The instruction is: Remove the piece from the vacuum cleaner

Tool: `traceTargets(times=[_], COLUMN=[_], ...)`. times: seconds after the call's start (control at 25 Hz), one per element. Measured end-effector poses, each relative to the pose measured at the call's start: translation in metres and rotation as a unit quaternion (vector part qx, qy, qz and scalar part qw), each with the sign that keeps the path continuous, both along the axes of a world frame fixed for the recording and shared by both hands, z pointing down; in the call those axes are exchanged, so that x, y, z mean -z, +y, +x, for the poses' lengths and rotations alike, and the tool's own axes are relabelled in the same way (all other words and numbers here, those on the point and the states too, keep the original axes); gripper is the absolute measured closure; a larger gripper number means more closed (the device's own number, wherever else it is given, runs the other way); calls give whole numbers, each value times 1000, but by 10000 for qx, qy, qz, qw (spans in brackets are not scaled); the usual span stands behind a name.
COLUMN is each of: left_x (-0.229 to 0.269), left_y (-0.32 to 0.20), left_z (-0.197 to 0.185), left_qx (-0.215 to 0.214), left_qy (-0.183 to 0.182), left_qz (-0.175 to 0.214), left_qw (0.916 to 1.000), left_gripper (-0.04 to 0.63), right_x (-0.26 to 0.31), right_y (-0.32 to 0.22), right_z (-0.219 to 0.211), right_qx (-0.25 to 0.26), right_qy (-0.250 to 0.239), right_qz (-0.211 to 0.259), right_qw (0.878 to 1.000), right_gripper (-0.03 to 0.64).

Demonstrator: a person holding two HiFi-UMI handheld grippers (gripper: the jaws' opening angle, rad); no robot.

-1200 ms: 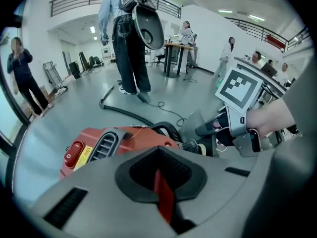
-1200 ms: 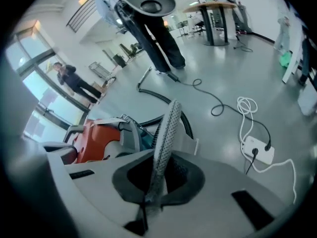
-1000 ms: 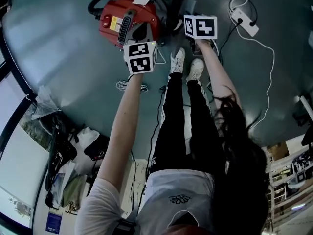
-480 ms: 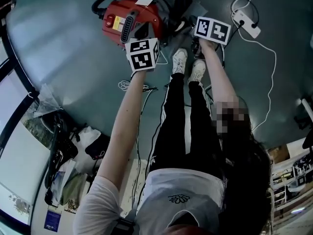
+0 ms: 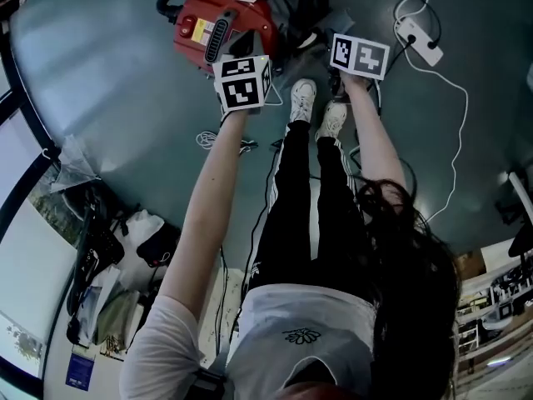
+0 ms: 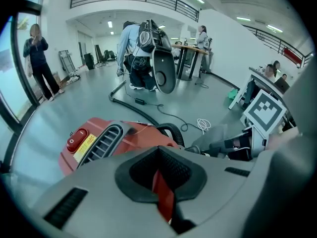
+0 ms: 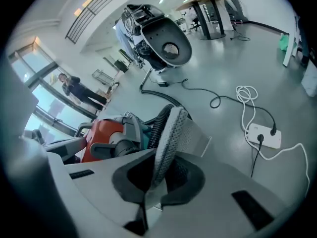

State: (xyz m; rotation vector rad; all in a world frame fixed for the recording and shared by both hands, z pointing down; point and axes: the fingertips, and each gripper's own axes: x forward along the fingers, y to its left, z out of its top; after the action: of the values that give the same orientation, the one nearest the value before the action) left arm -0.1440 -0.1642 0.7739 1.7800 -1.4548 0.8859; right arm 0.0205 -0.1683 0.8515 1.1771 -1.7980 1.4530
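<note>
A red vacuum cleaner (image 5: 218, 25) sits on the grey floor ahead of the person's feet. In the left gripper view its red body (image 6: 109, 140) lies just beyond my left gripper (image 6: 162, 197), which is shut on a thin red edge of it. My right gripper (image 7: 157, 167) is to the right of the machine, shut on a flat grey mesh-textured piece (image 7: 168, 133) standing up between the jaws. The ribbed black hose (image 7: 159, 120) runs right behind that piece. In the head view only the marker cubes of the left gripper (image 5: 243, 77) and right gripper (image 5: 358, 55) show; the jaws are hidden.
A white power strip (image 5: 416, 36) and its cable lie on the floor to the right. White shoes (image 5: 302, 102) stand just behind the grippers. A coiled cord (image 5: 206, 140) lies to the left of the legs. Bags and clutter (image 5: 108, 257) fill the left edge. People stand at a distance (image 6: 37, 58).
The right gripper has shifted slightly to the right, away from the vacuum cleaner. The left gripper has stayed at the machine's near side. Both stay shut.
</note>
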Motion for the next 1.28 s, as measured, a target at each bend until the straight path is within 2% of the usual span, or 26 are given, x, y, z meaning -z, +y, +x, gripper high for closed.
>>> traceTargets(times=[0.2,0.36,0.44,0.52,0.72,0.92,1.0,1.12,1.16,1.2,1.28], left_x=[1,3,3,2,3,5,4,2,2,2,3], left_y=[-1,-1,0,0,1,0,1,0,-1,-1,1], left_z=[-1,0,0,0,-1,1,0,-2,-2,-2,-2], left_qx=[56,64,104,167,267,334,377,397,399,402,398], left_qy=[13,5,-18,-16,12,-2,-29,-21,-10,0,10], left_qz=[-14,87,128,137,184,270,315,356,362,356,325], left_qw=[10000,9999,9999,9998,9995,9991,9988,9986,9985,9986,9987], left_gripper=[590,589,591,590,591,591,591,589,591,590,589], right_x=[4,7,4,-1,-5,-1,2,3,1,-2,-10], right_y=[3,13,15,12,-11,-35,-40,-43,-42,-39,-26], right_z=[2,8,9,9,7,3,-5,-15,-13,-8,5], right_qx=[-96,-902,-1091,-855,127,304,767,1760,1760,1521,801], right_qy=[-43,-546,-615,-435,212,526,825,1210,1159,998,578], right_qz=[21,-132,-240,-280,-208,-279,-99,352,359,249,-127], right_qw=[9999,9943,9918,9950,9995,9978,9936,9763,9769,9830,9950], right_gripper=[594,594,594,594,594,594,594,594,594,594,594])
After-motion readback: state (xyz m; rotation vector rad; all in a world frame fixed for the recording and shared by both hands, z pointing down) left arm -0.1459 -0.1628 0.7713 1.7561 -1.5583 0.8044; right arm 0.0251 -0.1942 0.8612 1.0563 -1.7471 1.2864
